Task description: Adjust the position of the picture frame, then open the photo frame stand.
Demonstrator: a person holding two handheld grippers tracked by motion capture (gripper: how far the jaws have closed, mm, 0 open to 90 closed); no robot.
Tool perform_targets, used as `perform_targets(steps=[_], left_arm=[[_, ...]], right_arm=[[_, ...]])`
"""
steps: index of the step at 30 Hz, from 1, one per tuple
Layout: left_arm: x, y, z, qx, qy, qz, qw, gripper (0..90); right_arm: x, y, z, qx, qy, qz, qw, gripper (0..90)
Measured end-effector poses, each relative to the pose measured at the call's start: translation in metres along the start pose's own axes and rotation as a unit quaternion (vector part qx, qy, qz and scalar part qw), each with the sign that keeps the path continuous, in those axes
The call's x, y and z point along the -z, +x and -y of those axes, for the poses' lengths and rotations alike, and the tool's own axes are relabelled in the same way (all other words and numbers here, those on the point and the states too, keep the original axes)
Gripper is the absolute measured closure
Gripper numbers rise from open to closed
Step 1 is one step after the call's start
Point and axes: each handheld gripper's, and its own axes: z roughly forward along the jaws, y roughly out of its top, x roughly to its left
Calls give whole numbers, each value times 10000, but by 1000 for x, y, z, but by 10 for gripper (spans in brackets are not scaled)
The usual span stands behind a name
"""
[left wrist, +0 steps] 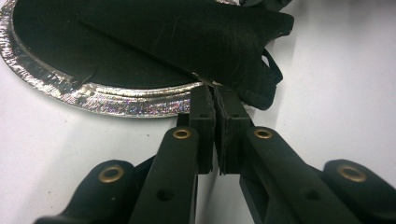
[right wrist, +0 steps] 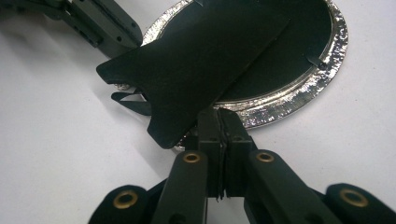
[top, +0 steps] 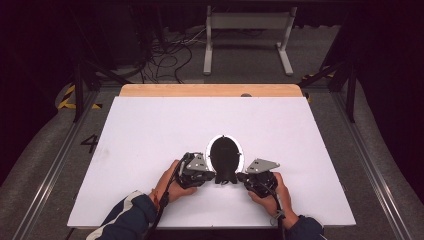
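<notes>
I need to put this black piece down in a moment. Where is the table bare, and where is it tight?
Bare: the white table top left of the silver-rimmed oval plate, the stretch to its right, and the band between the plate and the wooden far edge. Tight: the near middle, where the left gripper and right gripper pinch the black piece.

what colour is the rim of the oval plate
Shiny silver, crinkled like foil, around a black middle; the rim shows best in the right gripper view.

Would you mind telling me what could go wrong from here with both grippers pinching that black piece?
1. The left gripper and right gripper hold only the edges of the flat black fabric piece; it may slip free.
2. Lifting could drag the silver-rimmed oval plate beneath it.
</notes>
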Motion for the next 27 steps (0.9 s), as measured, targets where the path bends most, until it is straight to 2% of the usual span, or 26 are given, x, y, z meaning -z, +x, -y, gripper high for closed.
perform_targets(steps=[3, 7, 10, 12, 16, 17, 19, 20, 21, 23, 27], left_arm=[[0, 0, 0, 19, -23, 6, 10000, 868], [1, 1, 1, 9, -15, -14, 10000, 863], [5, 1, 3, -34, -7, -48, 10000, 825], [13, 0, 5, -61, -117, -50, 9999, 810], [38, -4, 12, -324, -315, -185, 9988, 729], [45, -4, 15, -324, -368, -210, 9986, 700], [60, -2, 21, -334, -408, -493, 9974, 640], [60, -2, 21, -334, -408, -493, 9974, 586], [67, -1, 25, -198, -469, -601, 9969, 586], [77, 1, 36, -64, -543, -805, 9953, 506], [88, 1, 58, 95, -395, -1131, 9928, 386]], right_arm=[[0, -3, 1, -220, -31, -176, 9996, 900], [0, -3, 1, -225, -9, -174, 9996, 900], [0, -4, 0, -193, 0, -203, 9996, 885], [0, -5, 0, -180, 10, -188, 9997, 855], [4, -8, -2, -154, -60, -216, 9996, 832], [6, -10, -3, -138, -95, -214, 9996, 823], [8, -12, -4, -107, -106, -217, 9997, 798], [8, -12, -4, -107, -106, -217, 9997, 798], [10, -13, -5, -116, -126, -217, 9996, 784], [13, -15, -6, -148, -168, -268, 9994, 770], [14, -14, -6, -147, -133, -361, 9992, 737]])
